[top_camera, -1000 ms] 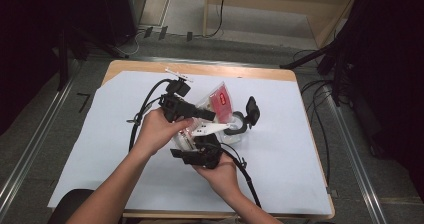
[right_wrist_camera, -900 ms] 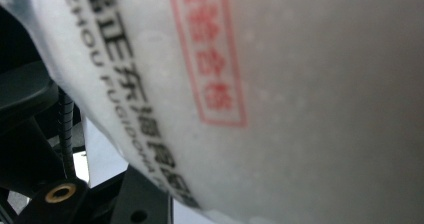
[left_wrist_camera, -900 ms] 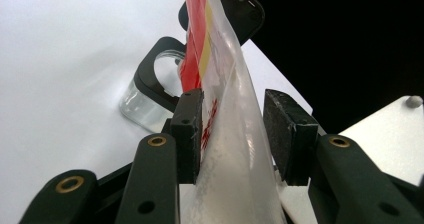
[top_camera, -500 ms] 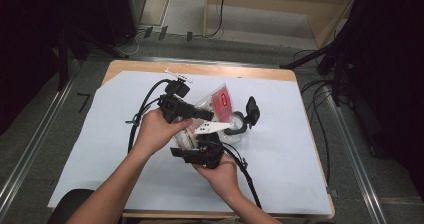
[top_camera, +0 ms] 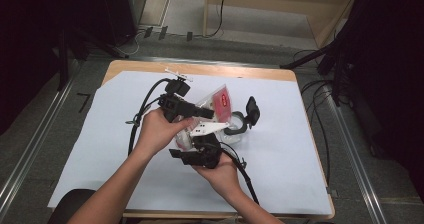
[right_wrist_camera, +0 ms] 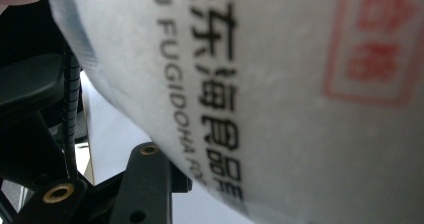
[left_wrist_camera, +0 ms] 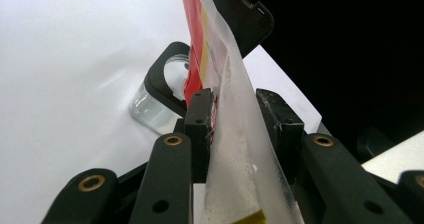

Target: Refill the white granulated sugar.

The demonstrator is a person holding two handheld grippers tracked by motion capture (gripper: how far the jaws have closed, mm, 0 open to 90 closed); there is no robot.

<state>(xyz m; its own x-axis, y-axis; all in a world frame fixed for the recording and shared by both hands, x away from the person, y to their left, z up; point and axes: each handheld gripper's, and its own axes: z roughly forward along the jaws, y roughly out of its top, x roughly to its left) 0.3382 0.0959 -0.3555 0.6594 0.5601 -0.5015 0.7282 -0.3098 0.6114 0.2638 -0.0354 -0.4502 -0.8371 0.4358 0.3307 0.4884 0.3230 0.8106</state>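
Over the middle of the white-covered table (top_camera: 300, 149), the frosted plastic food pouch with a red label (top_camera: 220, 103) sits between the left gripper (left_wrist_camera: 239, 119)'s just-closing jaws, the right gripper (top_camera: 202, 151)'s hold unclear, so emptying into the clear black-lidded glass jar (top_camera: 235, 129) seemingly remains.

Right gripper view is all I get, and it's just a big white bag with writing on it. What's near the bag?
Observer: A glass jar stands on the table close to the pouch, with its black lid flipped open.
Operator: Is the other grabber on the bag too?
Observer: The pouch is between the jaws of the left gripper, which have just been closing. I can't tell if both pads press on it yet.
Operator: Is the bag white all over?
Observer: No, its far end has a red label.
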